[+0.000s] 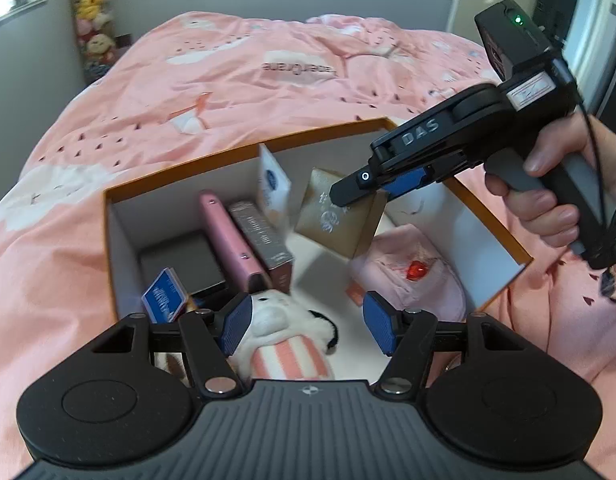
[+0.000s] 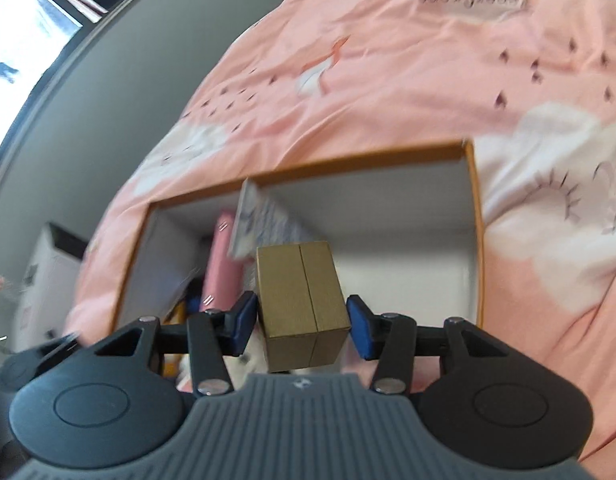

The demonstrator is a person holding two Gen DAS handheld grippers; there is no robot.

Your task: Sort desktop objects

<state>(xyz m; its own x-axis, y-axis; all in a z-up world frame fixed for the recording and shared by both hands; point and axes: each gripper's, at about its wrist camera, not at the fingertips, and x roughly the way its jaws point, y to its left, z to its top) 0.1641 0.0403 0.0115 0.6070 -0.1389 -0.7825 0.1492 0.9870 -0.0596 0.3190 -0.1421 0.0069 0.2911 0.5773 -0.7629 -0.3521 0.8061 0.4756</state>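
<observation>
An orange-rimmed storage box lies open on the bed, also seen in the right wrist view as the storage box. My right gripper hangs over its middle, shut on a small gold carton. In the right wrist view the gold carton sits squarely in my right gripper, both blue pads against its sides. My left gripper stands open low over the box's near end, above a white plush toy in a pink striped outfit. Nothing is pinched between its pads.
Inside the box lie a pink case, a brown carton, a dark grey box, a blue card pack, an upright white-and-blue packet and a pink cloth. A pink duvet surrounds it. A hand holds the right gripper.
</observation>
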